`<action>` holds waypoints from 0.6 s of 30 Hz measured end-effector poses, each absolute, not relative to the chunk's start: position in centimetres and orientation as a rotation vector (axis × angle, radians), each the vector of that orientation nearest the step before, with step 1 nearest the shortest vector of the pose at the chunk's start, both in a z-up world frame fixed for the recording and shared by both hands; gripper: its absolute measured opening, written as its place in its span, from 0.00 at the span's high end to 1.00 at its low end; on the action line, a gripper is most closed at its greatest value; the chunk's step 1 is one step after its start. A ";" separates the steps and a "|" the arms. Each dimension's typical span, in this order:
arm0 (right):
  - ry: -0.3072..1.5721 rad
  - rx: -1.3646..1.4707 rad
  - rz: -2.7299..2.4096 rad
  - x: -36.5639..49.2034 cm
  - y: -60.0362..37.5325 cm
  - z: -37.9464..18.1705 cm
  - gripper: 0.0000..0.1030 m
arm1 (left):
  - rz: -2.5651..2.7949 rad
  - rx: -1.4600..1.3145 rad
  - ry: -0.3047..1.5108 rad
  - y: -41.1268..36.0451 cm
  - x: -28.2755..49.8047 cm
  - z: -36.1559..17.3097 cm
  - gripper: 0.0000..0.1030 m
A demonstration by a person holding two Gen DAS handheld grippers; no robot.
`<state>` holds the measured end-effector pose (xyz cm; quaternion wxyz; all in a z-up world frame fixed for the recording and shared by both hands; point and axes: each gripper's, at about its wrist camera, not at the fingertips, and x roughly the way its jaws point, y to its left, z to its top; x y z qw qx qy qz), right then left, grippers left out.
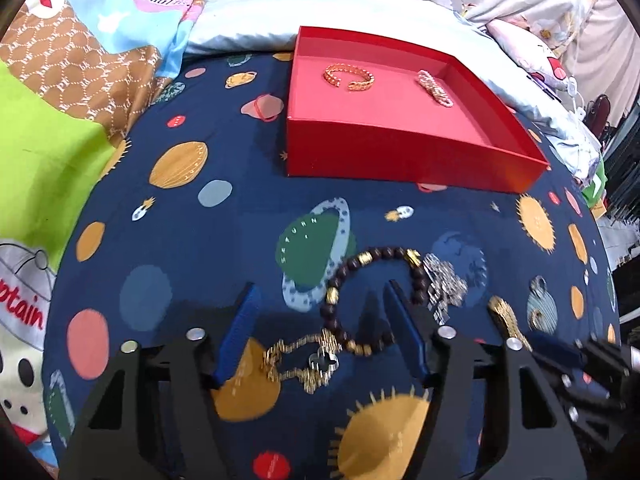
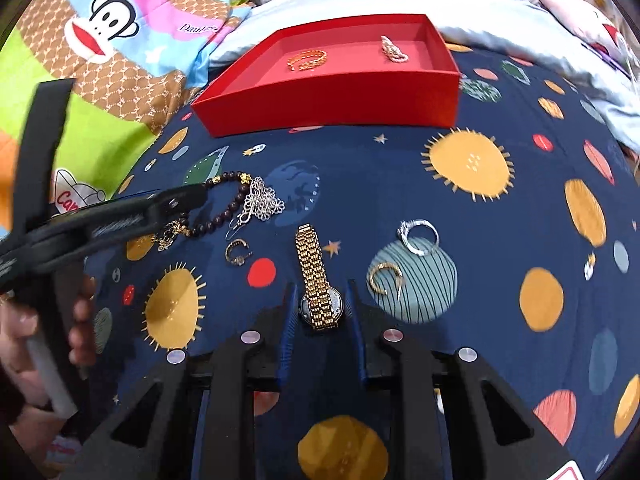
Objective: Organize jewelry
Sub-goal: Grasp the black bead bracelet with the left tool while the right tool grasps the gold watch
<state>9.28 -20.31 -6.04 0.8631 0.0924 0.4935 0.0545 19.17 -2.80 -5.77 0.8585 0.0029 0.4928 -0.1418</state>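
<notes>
planet bedsheet [image 1: 180, 240], "saturn" print [image 1: 308, 248], red box [image 1: 400, 156]

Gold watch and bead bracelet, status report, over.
Right hand-held gripper shut on gold watch. Left hand-held gripper open astride bead bracelet. Red box holds two pieces. Path clear.

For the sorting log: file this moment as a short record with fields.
surface: planet-print bedspread
red box: holds gold cuff, pale chain
left gripper: open over bead bracelet and gold chain
right gripper: jaws flank gold watch; contact unclear
loose: silver ring, gold hoop, silver filigree piece
</notes>
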 end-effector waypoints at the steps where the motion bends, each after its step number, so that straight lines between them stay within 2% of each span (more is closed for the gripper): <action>1: 1.036 0.206 0.112 9.1 -20.4 -6.0 0.78 | -0.295 0.006 1.033 -2.8 19.3 -5.9 0.45; 4: 1.038 0.219 0.110 8.8 -20.4 -6.0 0.78 | -0.294 0.030 1.013 -3.2 19.5 -5.9 0.55; 6: 1.038 0.218 0.112 8.6 -20.2 -5.8 0.78 | -0.303 0.043 1.006 -3.5 19.4 -5.8 0.73; 7: 1.037 0.216 0.111 8.6 -20.2 -5.8 0.78 | -0.314 0.044 1.006 -3.6 19.4 -5.8 0.77; 8: 1.036 0.214 0.110 8.6 -20.1 -5.8 0.78 | -0.326 0.044 1.008 -3.7 19.4 -5.8 0.86; 9: 1.036 0.213 0.108 8.6 -20.0 -5.7 0.78 | -0.339 0.042 1.013 -3.7 19.4 -5.8 0.91; 12: 1.030 0.223 0.104 8.6 -20.1 -5.4 0.79 | -0.371 0.024 1.023 -3.9 19.2 -5.7 0.93; 14: 1.024 0.228 0.102 8.6 -20.1 -5.0 0.90 | -0.379 0.025 1.018 -3.9 18.8 -5.5 0.93; 18: 1.009 0.231 0.097 8.5 -20.3 -4.2 0.90 | -0.391 0.004 1.001 -3.8 18.0 -4.5 0.93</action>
